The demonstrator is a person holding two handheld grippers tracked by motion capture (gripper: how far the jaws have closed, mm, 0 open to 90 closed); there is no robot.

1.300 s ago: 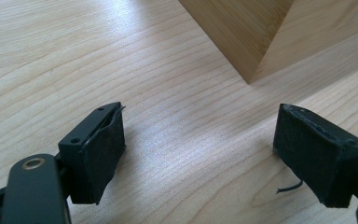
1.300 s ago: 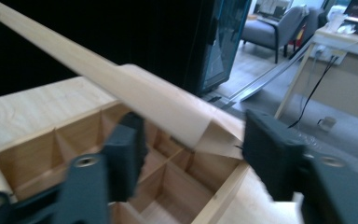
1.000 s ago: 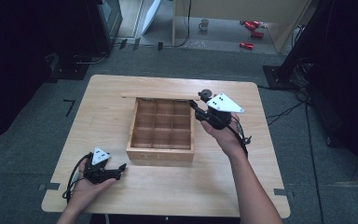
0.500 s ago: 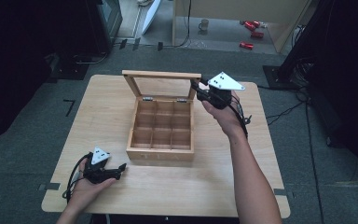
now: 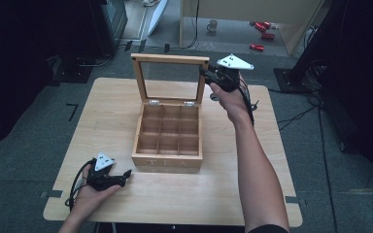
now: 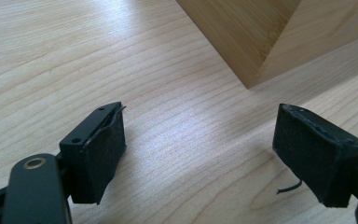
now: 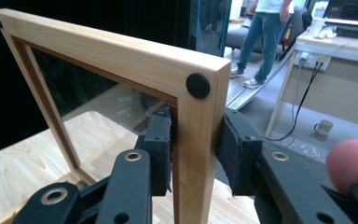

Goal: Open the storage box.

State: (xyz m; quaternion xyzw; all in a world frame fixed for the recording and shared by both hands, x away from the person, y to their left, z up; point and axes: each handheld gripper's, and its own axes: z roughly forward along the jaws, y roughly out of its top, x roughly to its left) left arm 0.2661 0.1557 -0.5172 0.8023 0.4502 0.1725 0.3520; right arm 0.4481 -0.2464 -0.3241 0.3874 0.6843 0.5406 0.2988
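- The right gripper [image 5: 207, 74] was clamped on the right-hand upright of the lid [image 5: 171, 60] of the wooden tea box [image 5: 167, 162], just below the lid's top corner.
- In the right gripper view its two black pads [image 7: 160, 140] pressed flat against both faces of the lid frame [image 7: 196, 154], one on the glass side, one on the outer side; the jaws had just finished closing onto the wood.
- A round black bumper [image 7: 198, 86] sat on the lid's corner directly above the pinch.
- The lid stood upright on its hinges [image 5: 152, 103] at the back edge of the box, its clear pane [image 5: 171, 80] showing the table behind.
- The box sat near the middle of the wooden table [image 5: 102, 121], its nine compartments [image 5: 169, 130] exposed.
- The left gripper [image 5: 121, 175] lay low at the near left part of the table, held in the left hand [image 5: 91, 191], its jaws spread wide with nothing between them.
- In the left gripper view only bare tabletop [image 6: 168, 140] lay between the pads [image 6: 103, 154], and the box's near left corner [image 6: 251, 70] stood just ahead, apart from them.
- Open tabletop lay on the left, the right and the near side of the box; the back edge of the table ran close behind the lid.
- Beyond the table the floor [image 5: 272, 58] carried a mug [image 5: 213, 25] and red tools [image 5: 262, 26].
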